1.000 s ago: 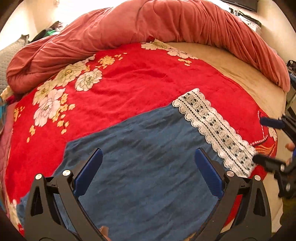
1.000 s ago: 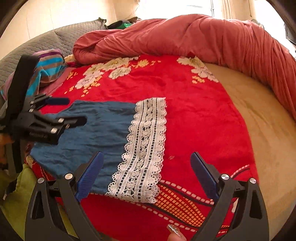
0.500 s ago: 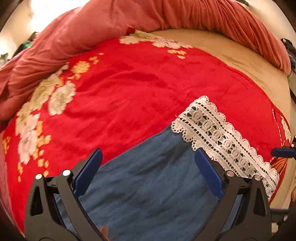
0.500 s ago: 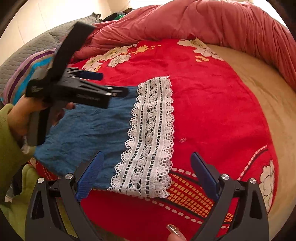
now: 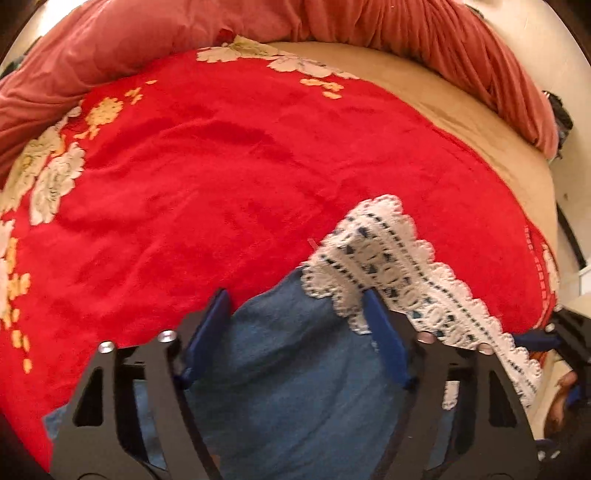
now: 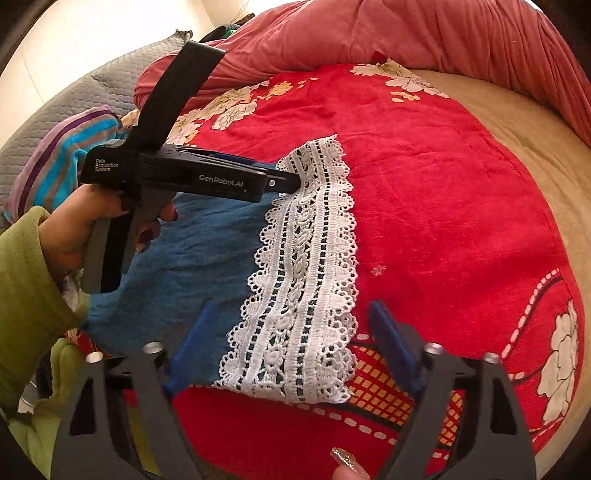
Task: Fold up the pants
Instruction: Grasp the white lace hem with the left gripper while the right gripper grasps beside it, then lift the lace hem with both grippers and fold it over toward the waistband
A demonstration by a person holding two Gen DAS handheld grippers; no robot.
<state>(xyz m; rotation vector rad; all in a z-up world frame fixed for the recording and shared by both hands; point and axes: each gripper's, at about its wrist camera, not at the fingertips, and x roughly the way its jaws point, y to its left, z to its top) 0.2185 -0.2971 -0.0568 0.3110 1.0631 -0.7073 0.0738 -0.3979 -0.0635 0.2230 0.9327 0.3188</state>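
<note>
Blue pants (image 5: 295, 373) with a white lace hem (image 5: 399, 266) lie flat on a red floral blanket (image 5: 221, 166). My left gripper (image 5: 295, 317) is open, its fingers straddling the blue cloth at the far corner of the lace hem. In the right wrist view the left gripper (image 6: 284, 182) reaches the top of the lace hem (image 6: 306, 280). My right gripper (image 6: 291, 332) is open, its fingers on either side of the near end of the lace, above the blue pants (image 6: 192, 266).
A rolled pink-red duvet (image 5: 369, 26) runs along the far side of the bed. Tan sheet (image 5: 443, 118) lies to the right. A striped cloth (image 6: 62, 162) and a grey quilted headboard (image 6: 110, 81) are at the left.
My left gripper moved forward along the pants to the far corner of the lace hem and its fingers narrowed somewhat. My right gripper moved closer to the near end of the lace.
</note>
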